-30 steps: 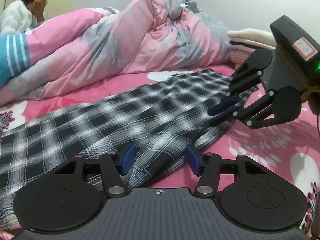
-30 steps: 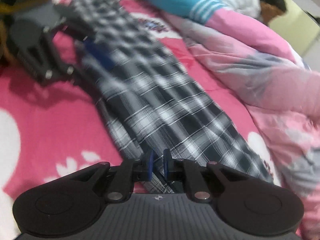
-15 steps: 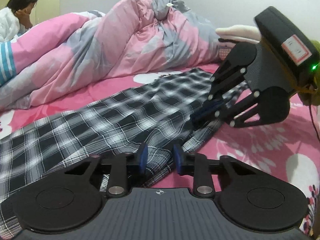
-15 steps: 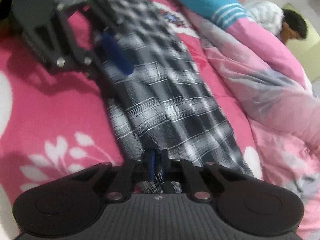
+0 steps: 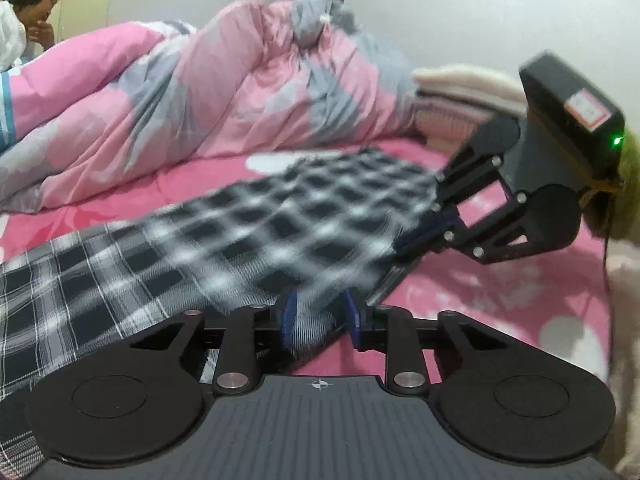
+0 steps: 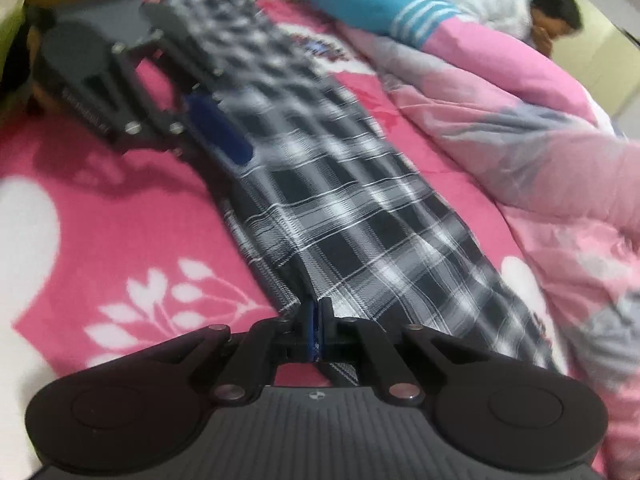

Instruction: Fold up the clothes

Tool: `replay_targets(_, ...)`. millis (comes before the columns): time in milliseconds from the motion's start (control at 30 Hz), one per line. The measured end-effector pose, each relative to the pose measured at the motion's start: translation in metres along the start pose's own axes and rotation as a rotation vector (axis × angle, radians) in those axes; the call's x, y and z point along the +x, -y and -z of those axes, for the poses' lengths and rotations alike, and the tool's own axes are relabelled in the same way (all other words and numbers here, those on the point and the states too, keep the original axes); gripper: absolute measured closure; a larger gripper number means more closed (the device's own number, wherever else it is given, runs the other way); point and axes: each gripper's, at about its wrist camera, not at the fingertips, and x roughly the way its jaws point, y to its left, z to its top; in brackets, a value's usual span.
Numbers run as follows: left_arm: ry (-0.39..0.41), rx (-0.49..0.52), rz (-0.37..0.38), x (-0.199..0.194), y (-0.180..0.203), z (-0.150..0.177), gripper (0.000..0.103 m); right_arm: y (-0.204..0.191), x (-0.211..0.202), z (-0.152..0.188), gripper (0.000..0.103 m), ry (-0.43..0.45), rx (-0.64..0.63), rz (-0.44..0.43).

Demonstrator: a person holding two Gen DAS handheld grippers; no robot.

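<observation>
Plaid cloth, black and white, now sits gathered between the blue fingers [image 5: 289,320] of the left gripper [image 5: 318,318], which a second ago stood wide over it and have since been closing onto a bunched fold at the near edge. The right gripper [image 6: 319,334] has also shut, its fingers together and clamped on the other end of the same edge, where moments earlier a narrow gap remained. With both ends pinched, the plaid garment [image 6: 360,216] looks ready to be lifted and carried over on itself, probably the first fold of the task; the part between the two grippers is blurred, which suggests that it is already being drawn up. The garment lies stretched lengthwise across a bed [image 6: 120,208] covered in a bright pink sheet with white flower and leaf prints. Beside it a rumpled pink and grey quilt [image 5: 224,100] is heaped, folded pale blankets [image 5: 460,84] are stacked by the white wall, and a person [image 6: 552,16] rests at the far side.
</observation>
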Motion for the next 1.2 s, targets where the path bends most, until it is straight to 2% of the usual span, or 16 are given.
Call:
replay_targets(100,0.011,-0.043,0.002,0.003,-0.004,-0.003,0.075,0.016,-0.024,0.014,0.1,0.042,0.131,-0.004)
replay_targets(167,0.0,-0.071,-0.007,0.009,-0.006,-0.005,0.075,0.039,-0.032,0.03,0.099,0.055,0.278,0.045)
replay_targets(267,-0.109,-0.086,-0.05,0.032,-0.007,-0.002,0.076,0.073,-0.042,0.054,0.099,0.073,0.499,0.117)
replay_targets(300,-0.119,-0.083,-0.055,0.034,-0.007,-0.001,0.076,0.084,-0.041,0.063,0.099,0.073,0.574,0.134)
replay_targets(400,-0.111,-0.078,-0.057,0.031,-0.007,0.0,0.075,0.11,-0.036,0.09,0.098,0.076,0.749,0.189)
replay_targets(467,-0.113,-0.073,-0.058,0.032,-0.007,0.0,0.075,0.12,-0.035,0.107,0.098,0.088,0.817,0.18)
replay_targets(500,-0.113,-0.073,-0.057,0.032,-0.008,0.0,0.075,0.125,-0.034,0.117,0.098,0.074,0.845,0.187)
replay_targets(600,-0.113,-0.082,-0.05,0.031,-0.009,0.001,0.076,0.138,-0.025,0.15,0.098,-0.071,0.904,0.303)
replay_targets(667,-0.113,-0.083,-0.049,0.033,-0.01,0.001,0.075,0.152,-0.034,0.176,0.099,-0.073,1.042,0.363)
replay_targets(733,-0.114,-0.086,-0.047,0.033,-0.01,0.0,0.075,0.163,-0.051,0.186,0.097,-0.053,1.157,0.416)
replay_targets(800,-0.115,-0.088,-0.045,0.033,-0.01,0.0,0.075,0.166,-0.064,0.184,0.097,-0.005,1.189,0.405)
replay_targets(867,-0.115,-0.089,-0.044,0.033,-0.011,0.0,0.075,0.167,-0.067,0.179,0.089,0.013,1.208,0.366)
replay_targets(967,-0.115,-0.091,-0.043,0.033,-0.011,-0.001,0.075,0.159,-0.06,0.16,0.088,0.044,1.163,0.281)
replay_targets(1033,-0.115,-0.091,-0.042,0.032,-0.01,-0.001,0.075,0.145,-0.053,0.145,0.088,0.063,1.098,0.225)
replay_targets(1133,-0.115,-0.082,-0.04,0.031,-0.009,0.0,0.075,0.12,-0.036,0.114,0.088,0.065,0.892,0.179)
replay_targets(1200,-0.116,-0.08,-0.039,0.031,-0.009,0.0,0.075,0.105,-0.031,0.111,0.084,0.051,0.807,0.167)
